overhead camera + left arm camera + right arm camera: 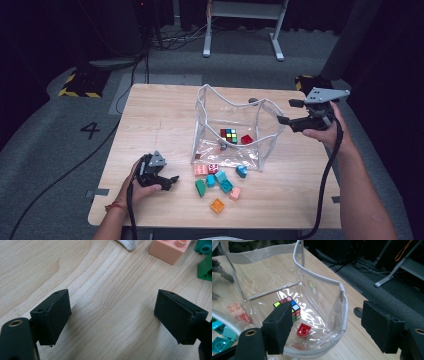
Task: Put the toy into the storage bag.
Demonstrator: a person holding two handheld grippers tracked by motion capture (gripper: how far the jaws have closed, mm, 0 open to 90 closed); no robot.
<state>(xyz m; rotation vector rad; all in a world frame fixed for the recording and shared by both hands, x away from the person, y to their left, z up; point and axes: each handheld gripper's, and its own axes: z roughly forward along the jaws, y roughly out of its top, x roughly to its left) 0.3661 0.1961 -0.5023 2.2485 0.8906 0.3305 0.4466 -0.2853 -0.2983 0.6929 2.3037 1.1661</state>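
Observation:
A clear plastic bag [210, 125] with white trim stands open in the middle of the wooden table [150, 115]. Inside it lie a colour cube [229, 135] and a red brick [246, 139]. My right gripper [286, 111] hovers open just off the bag's right rim, with nothing between its jaws. In the right gripper view [330, 325] the bag's rim [343, 305] curves between the jaws, with the cube [294, 308] and red brick [303, 330] below. My left gripper [170, 181] rests open on the table at the front left, its jaws [112, 312] over bare wood.
Several loose bricks lie in front of the bag: peach [201, 170], teal [222, 181], green [200, 187], blue [241, 171], orange [217, 205]. The peach brick [170, 250] and green brick [206, 267] sit just beyond the left jaws. Cables trail off the table's front edge.

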